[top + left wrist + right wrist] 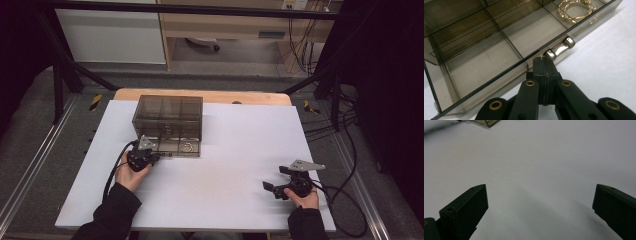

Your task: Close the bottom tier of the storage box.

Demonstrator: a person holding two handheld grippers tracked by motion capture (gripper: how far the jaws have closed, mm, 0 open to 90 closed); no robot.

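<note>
A: Drawer (486, 57) first, since everything sits around it. It is pulled out of the smoky clear organiser box (168, 116), which stands on the far left part of the white counter (220, 200).

B: Where is the left gripper (159, 157) against that drawer?

A: Right at the drawer's front edge. In the left gripper view its fingers (539, 75) are pressed together with nothing between them, the tips just beside the small metal handle (559, 48); whether they touch it I cannot tell.

B: That close view gives more than the high one?

A: Yes. It shows the drawer's dividers and a gold hoop earring (576, 10) lying in the compartment just beyond the handle; the nearer compartments look bare. From above the earring is only a faint ring (188, 147). I can read no label or writing anywhere.

B: And to the right of the drawer?

A: The right gripper (273, 189), well apart from it, held low over the bare counter. The right gripper view shows its fingers (471, 205) spread wide, holding nothing, with a corner of the box (486, 122) at the top edge.
</note>
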